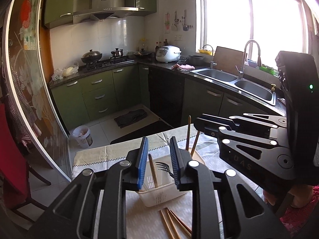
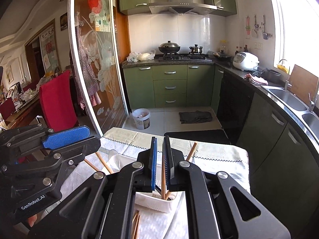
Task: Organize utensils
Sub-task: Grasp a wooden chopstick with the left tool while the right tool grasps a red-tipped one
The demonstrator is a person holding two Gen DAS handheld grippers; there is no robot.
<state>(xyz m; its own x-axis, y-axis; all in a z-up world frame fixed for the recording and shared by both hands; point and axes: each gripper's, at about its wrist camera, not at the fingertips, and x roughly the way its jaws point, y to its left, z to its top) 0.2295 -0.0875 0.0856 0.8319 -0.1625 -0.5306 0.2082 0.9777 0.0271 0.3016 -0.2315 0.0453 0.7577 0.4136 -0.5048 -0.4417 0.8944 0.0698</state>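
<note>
Left view
L gripper [image 1: 158,159]: fingers apart, nothing pinched; fork [image 1: 164,168] + a chopstick [image 1: 153,172] between them, untouched.
Basket [image 1: 159,198]: white, on tablecloth [image 1: 95,155], below fingers.
Loose chopsticks [image 1: 173,224]: flat, near side of basket.

Right view
R gripper [image 2: 160,164]: nearly closed, pinching one chopstick [image 2: 163,185], tip down in basket [image 2: 153,203].

Cloth-covered table [image 1: 95,157] with white basket [image 1: 159,197] and loose chopsticks [image 1: 171,225].
</note>
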